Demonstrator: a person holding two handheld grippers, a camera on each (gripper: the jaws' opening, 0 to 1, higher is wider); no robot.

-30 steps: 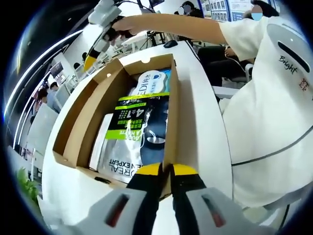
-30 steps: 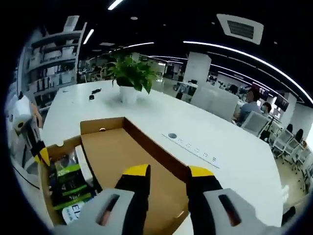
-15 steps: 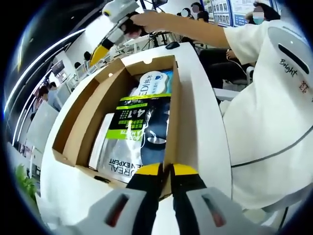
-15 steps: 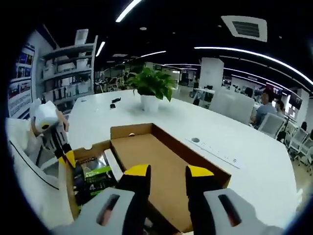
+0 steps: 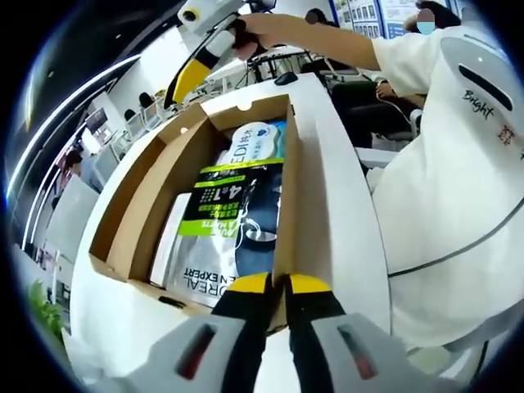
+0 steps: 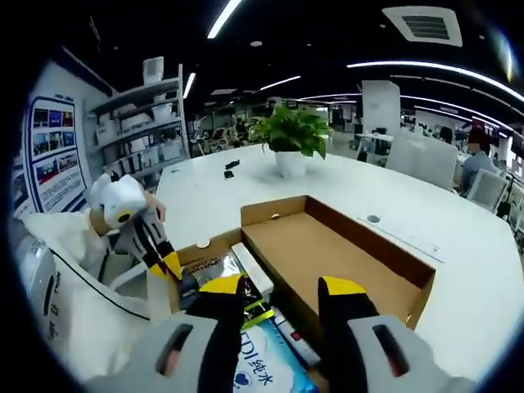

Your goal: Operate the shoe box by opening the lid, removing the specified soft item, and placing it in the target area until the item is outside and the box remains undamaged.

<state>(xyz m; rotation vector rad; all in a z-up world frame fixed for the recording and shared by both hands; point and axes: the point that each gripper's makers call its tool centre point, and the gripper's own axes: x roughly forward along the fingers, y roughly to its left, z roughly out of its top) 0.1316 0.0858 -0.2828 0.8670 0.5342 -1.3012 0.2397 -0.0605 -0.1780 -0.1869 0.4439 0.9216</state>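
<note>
The cardboard shoe box (image 5: 291,188) lies open on the white table, its lid (image 5: 135,205) folded out flat to the left. Inside are soft packs: a green-and-black one (image 5: 233,205) over a grey printed one, and a blue-and-white wipes pack (image 5: 258,139) at the far end. My left gripper (image 5: 280,285) is shut on the box's near right wall. My right gripper (image 6: 282,291) is open and hovers over the wipes pack (image 6: 266,360) and the inner wall beside the lid (image 6: 327,250). The right gripper (image 5: 190,80) is above the box's far end, and the left gripper (image 6: 172,266) pinches the box's far wall.
A person in a white shirt (image 5: 442,180) stands close against the table's right edge (image 5: 348,205). A potted plant (image 6: 291,135) and small dark items sit farther along the table (image 6: 458,270). Shelves, desks and seated people fill the office behind.
My right gripper has swung from above the lid to above the packs at the box's end. The left gripper has kept its hold on the wall.
</note>
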